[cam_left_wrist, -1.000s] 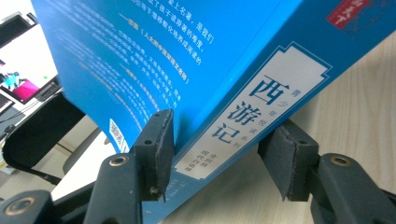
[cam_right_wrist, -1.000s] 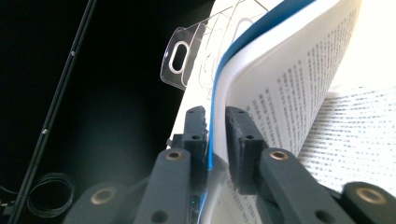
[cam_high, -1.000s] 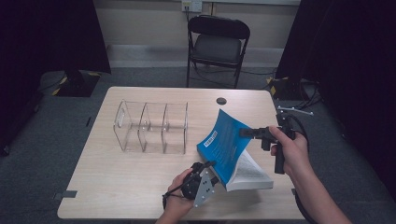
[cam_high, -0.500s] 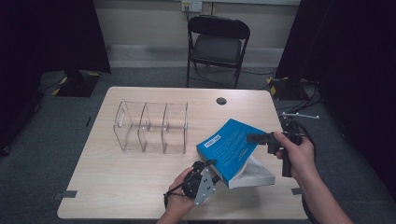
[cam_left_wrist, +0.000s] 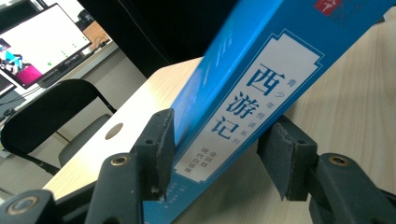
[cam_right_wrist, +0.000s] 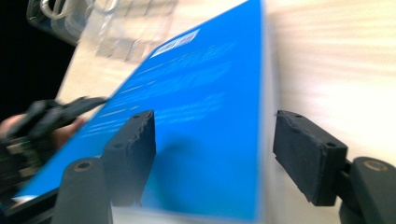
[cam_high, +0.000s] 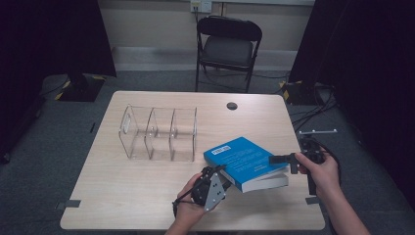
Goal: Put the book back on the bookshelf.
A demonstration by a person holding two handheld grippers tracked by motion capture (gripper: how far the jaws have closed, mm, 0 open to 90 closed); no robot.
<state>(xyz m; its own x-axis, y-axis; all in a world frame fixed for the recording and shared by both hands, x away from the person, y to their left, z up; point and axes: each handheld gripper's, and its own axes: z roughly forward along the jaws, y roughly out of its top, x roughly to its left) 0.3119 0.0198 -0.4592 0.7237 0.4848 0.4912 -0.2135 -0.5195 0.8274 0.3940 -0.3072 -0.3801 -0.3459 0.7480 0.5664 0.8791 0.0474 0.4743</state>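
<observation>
Beside the clear acrylic organiser [cam_high: 159,133], my blue book [cam_high: 244,159] lies flat on the pale wood surface [cam_high: 122,191], spine reading 西游记. My left hand-held gripper [cam_high: 221,172] clamps that spine. My right hand-held gripper [cam_high: 274,159] has just been opening, its rubbery black pads apart astride the book's far edge.

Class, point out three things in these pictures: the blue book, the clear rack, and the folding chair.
Book [cam_high: 244,156]: high view, middle of its blue cover.
Rack [cam_high: 159,132]: high view, a middle divider.
Chair [cam_high: 226,51]: high view, its seat.
</observation>
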